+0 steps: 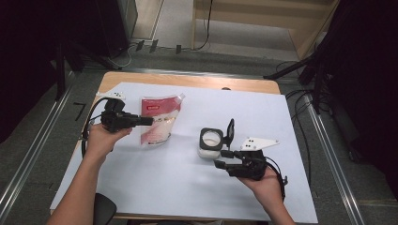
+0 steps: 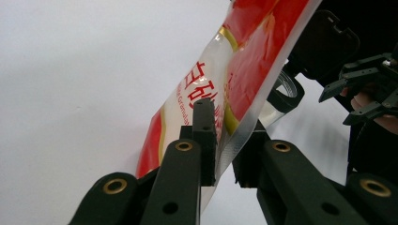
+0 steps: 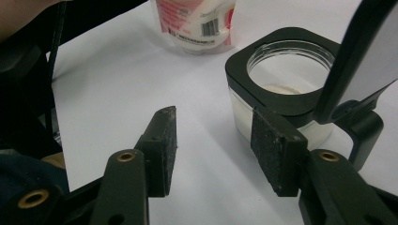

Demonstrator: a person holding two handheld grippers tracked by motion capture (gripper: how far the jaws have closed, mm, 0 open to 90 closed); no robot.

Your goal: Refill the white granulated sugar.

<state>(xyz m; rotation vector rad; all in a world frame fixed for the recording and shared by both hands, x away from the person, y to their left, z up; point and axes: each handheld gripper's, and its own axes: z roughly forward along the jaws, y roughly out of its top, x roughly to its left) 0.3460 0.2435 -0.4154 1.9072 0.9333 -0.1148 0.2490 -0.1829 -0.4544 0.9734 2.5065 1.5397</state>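
Note:
A red and white pouch point(image 1: 159, 122) point(image 3: 195, 23) lies flat on the white sheet point(image 1: 155, 187) at the left. My left gripper point(image 1: 149, 121) point(image 2: 227, 126) reaches its left edge, and the pouch point(image 2: 253, 56) edge sits between the jaws with a sliver of gap beside it. A square black-rimmed container point(image 1: 210, 140) point(image 3: 291, 93) of white powder stands mid-table, its hinged lid point(image 1: 230, 131) point(image 3: 366, 56) flipped up. My right gripper point(image 1: 220, 158) point(image 3: 215, 115) is open just short of its near corner. One of its pads point(image 3: 274, 150) overlaps that corner in the right gripper view.
The white sheet covers most of a wooden table point(image 1: 187, 80). The right hand and its gripper point(image 2: 361, 89) appear beyond the pouch in the left gripper view. Dark stands and cables ring the table on the floor.

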